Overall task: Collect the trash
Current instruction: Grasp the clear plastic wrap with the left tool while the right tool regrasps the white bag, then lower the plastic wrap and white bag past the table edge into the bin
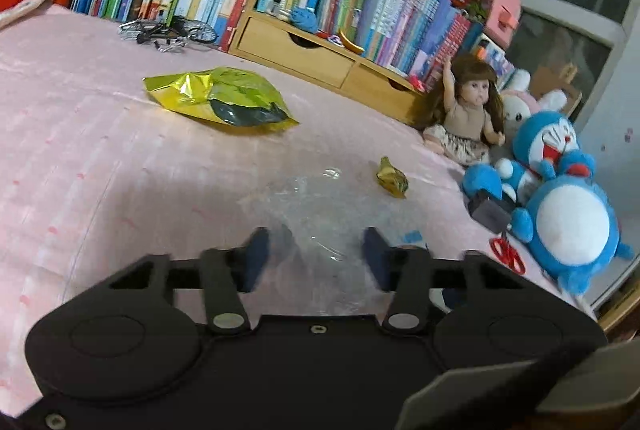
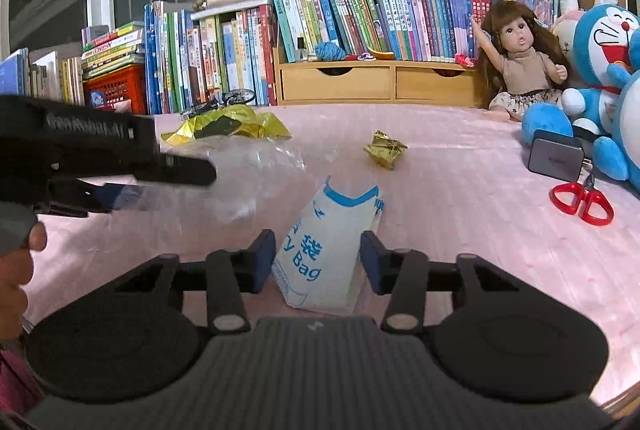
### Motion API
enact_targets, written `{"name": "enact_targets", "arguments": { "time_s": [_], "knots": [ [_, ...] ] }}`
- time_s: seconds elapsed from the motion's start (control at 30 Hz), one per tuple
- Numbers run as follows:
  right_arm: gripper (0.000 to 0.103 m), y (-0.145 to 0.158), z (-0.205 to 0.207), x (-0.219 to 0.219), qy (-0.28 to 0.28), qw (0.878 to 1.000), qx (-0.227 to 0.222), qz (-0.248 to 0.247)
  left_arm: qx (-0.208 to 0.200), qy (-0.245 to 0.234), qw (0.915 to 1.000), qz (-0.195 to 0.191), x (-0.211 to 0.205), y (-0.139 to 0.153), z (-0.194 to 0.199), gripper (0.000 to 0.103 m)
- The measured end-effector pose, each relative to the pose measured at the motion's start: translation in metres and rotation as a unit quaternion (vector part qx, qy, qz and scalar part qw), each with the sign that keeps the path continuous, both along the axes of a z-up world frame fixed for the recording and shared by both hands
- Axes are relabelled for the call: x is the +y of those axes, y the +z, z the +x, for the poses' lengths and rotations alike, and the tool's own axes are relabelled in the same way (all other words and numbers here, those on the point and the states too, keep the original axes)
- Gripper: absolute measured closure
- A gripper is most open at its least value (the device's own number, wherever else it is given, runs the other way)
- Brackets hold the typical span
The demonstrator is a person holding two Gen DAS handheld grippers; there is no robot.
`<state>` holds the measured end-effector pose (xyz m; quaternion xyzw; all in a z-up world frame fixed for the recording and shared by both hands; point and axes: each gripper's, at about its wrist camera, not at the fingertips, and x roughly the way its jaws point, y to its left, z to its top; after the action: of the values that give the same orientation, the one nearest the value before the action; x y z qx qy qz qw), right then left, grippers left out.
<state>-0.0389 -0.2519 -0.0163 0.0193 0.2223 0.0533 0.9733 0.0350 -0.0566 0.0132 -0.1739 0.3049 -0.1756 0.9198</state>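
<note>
A pink table [image 2: 460, 166] carries everything, with books [image 2: 352, 14] ranked along its far edge. Toward the far left lies a crumpled gold bag [image 1: 220, 100], its black inside showing. In front of it, nearer the middle, a clear plastic sheet [image 1: 316, 206] lies flat and creased. The left gripper [image 1: 316, 254] sits low over the sheet's near part; the plastic runs between the fingers, but the pads stand apart and do not press on it, so it is released. In the right wrist view the same gripper [image 2: 132, 196] comes in from the left edge, a hand [image 2: 20, 262] behind it. Right of the sheet, at the near middle, a white bag with blue print [image 2: 328, 250] lies with its near end between the fingers of the right gripper [image 2: 318, 262]; a gap shows on each side, so nothing is clamped. Beyond it sits a small gold wrapper [image 2: 385, 149]. Along the right edge are a doll [image 2: 520, 62], blue plush toys [image 2: 604, 70], a grey box [image 2: 554, 158] and red scissors [image 2: 582, 202].
</note>
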Motion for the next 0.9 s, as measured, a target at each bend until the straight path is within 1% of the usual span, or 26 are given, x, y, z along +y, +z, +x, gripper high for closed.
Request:
{"name": "enact_targets", "arguments": {
  "time_s": [0.07, 0.1, 0.17, 0.27, 0.33, 0.4, 0.43, 0.47, 0.5, 0.57, 0.6, 0.63, 0.73, 0.83, 0.9],
  "knots": [
    [0.064, 0.002, -0.002, -0.002, -0.004, 1.0, -0.002, 0.004, -0.013, -0.001, 0.9997, 0.02, -0.005, 0.005, -0.007, 0.068],
    [0.066, 0.003, -0.003, -0.003, -0.006, 1.0, -0.002, 0.007, -0.021, 0.001, 0.9993, 0.03, -0.007, 0.008, -0.012, 0.069],
    [0.065, 0.004, -0.005, -0.007, -0.011, 1.0, 0.001, 0.014, -0.04, 0.013, 0.9981, 0.046, -0.007, 0.013, -0.022, 0.071],
    [0.035, 0.002, -0.001, -0.01, -0.018, 1.0, 0.017, 0.016, -0.062, 0.038, 0.9951, 0.068, -0.002, 0.021, -0.035, 0.072],
    [0.034, 0.0, 0.005, -0.008, -0.025, 0.999, 0.027, 0.012, -0.076, 0.053, 0.9926, 0.078, 0.005, 0.027, -0.043, 0.072],
    [0.028, -0.003, 0.013, -0.005, -0.028, 0.999, 0.039, 0.009, -0.087, 0.064, 0.9906, 0.084, 0.011, 0.031, -0.051, 0.072],
    [0.028, -0.005, 0.016, -0.003, -0.036, 0.998, 0.041, 0.006, -0.093, 0.07, 0.9895, 0.087, 0.015, 0.034, -0.056, 0.072],
    [0.029, -0.006, 0.019, -0.001, -0.041, 0.998, 0.04, 0.0, -0.096, 0.073, 0.9887, 0.088, 0.018, 0.036, -0.06, 0.072],
    [0.042, -0.007, 0.021, 0.0, -0.043, 0.998, 0.041, -0.003, -0.098, 0.077, 0.9882, 0.088, 0.023, 0.038, -0.064, 0.072],
    [0.046, -0.006, 0.021, 0.001, -0.046, 0.998, 0.037, 0.005, -0.097, 0.081, 0.9883, 0.085, 0.031, 0.041, -0.072, 0.072],
    [0.06, -0.005, 0.019, 0.0, -0.046, 0.998, 0.032, 0.008, -0.096, 0.083, 0.9885, 0.083, 0.034, 0.041, -0.076, 0.072],
    [0.07, -0.003, 0.017, 0.0, -0.048, 0.998, 0.032, 0.009, -0.095, 0.084, 0.9886, 0.081, 0.038, 0.042, -0.081, 0.072],
    [0.073, 0.0, 0.011, -0.004, -0.041, 0.998, 0.032, 0.026, -0.095, 0.084, 0.9887, 0.08, 0.048, 0.042, -0.095, 0.072],
    [0.074, 0.002, 0.001, -0.001, -0.03, 0.999, 0.029, 0.017, -0.089, 0.079, 0.9901, 0.075, 0.057, 0.043, -0.107, 0.072],
    [0.074, 0.006, -0.009, 0.001, -0.012, 0.999, 0.027, 0.016, -0.074, 0.073, 0.9917, 0.075, 0.063, 0.044, -0.115, 0.072]
  ]
}}
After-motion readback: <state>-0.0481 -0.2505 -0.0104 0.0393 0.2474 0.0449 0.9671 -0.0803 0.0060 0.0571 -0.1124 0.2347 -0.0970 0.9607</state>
